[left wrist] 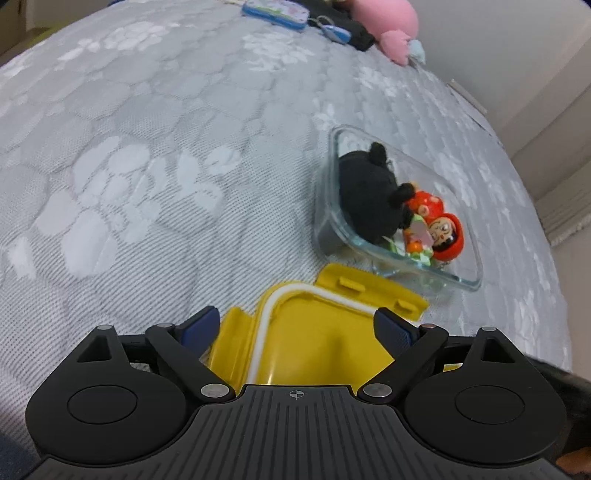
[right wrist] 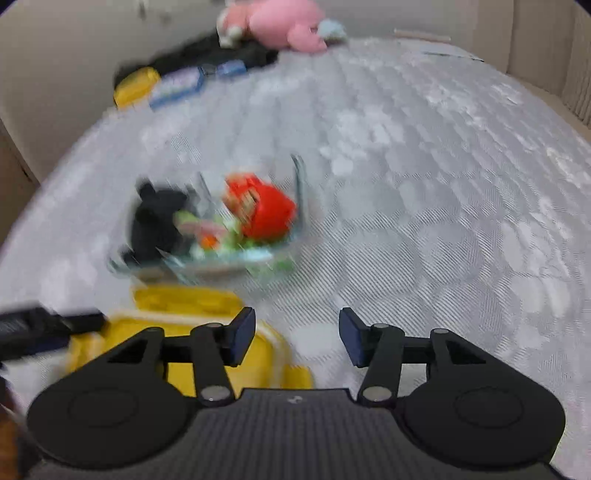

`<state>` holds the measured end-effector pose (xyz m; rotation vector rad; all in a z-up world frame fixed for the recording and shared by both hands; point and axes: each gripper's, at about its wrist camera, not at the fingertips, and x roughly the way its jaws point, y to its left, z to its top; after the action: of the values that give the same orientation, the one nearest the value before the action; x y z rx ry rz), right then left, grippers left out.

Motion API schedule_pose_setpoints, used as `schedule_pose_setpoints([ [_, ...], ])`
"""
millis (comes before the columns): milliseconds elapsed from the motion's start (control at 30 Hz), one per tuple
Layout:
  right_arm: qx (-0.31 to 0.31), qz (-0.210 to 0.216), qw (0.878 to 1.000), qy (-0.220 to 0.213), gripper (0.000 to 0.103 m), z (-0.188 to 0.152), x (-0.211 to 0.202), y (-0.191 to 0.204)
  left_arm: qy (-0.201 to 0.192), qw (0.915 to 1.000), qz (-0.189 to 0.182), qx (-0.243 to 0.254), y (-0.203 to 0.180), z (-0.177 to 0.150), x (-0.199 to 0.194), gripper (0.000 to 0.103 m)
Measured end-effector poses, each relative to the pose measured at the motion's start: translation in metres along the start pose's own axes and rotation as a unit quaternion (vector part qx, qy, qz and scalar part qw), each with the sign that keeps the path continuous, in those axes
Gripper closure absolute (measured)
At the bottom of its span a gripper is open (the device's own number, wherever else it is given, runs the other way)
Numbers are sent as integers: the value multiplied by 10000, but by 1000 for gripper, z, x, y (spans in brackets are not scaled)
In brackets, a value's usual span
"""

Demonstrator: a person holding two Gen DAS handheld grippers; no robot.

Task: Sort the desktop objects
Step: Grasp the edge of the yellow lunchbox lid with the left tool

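A clear glass container sits on the grey patterned bedcover. Inside it lie a black plush toy, a red doll and small green and pink pieces. The yellow lid lies upside down just in front of the container. My left gripper hangs open over the lid, its pads wide apart and off it. In the blurred right wrist view, my right gripper is open with nothing between its fingers. It is to the right of the yellow lid and nearer than the container.
At the far edge of the bedcover lie a pink plush toy, a blue tin, a blue key fob and a dark item. A second yellow object sits by the tin. Pale walls border the bed.
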<state>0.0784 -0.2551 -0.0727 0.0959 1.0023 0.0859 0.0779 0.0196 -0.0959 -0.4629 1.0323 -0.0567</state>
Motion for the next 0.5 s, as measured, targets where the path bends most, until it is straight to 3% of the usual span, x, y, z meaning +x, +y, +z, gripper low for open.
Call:
schedule_pose_setpoints([
  [67,-35,-154,9996,239,50,-4,7,-3,144,9997,50,-168,7,1,0,9],
  [167,51,95,9979,641,42,-7,14,-10,514,9982,-107,-281,13,1,5,9],
  [200,-4,139,9969,777,44,-9,18,-8,660,9972,-172,-295,14,1,8,9],
  [333,-473,231,9960,718,79,-15,18,8,885,9958,-106,198,0,-6,14,9],
  [500,-127,6,9994,334,95,-9,11,-5,994,9933,-500,328,-5,-11,17,9],
])
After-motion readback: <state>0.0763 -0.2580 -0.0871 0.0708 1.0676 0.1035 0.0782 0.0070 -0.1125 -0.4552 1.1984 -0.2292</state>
